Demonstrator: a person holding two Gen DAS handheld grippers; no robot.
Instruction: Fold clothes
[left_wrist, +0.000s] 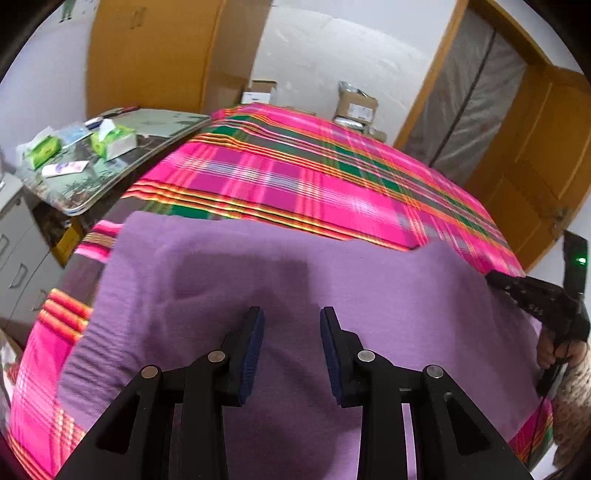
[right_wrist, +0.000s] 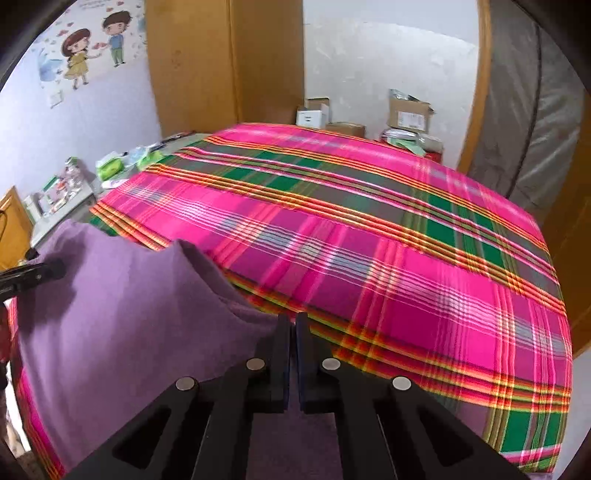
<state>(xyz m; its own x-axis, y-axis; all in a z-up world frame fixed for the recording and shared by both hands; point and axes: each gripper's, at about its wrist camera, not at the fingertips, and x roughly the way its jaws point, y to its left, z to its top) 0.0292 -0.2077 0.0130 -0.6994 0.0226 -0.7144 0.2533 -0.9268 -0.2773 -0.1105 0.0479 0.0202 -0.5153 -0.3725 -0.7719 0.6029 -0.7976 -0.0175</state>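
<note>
Lying flat on a bed with a pink plaid cover (right_wrist: 369, 258): one purple garment (left_wrist: 295, 277), spread beneath and ahead of both tools. Left tool (left_wrist: 291, 325): jaws apart, nothing between them, hovering above the middle of the cloth. Right tool (right_wrist: 292, 332): jaws closed, clamped on the garment's right edge, where the cloth rises in a peak just ahead and left of it. Beside the bed, far left of the tools: desk (left_wrist: 162, 125) carrying tissue packs (left_wrist: 114, 140).

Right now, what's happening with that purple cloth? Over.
Left gripper open above purple garment. Right gripper shut on its edge. Nothing in the way.
</note>
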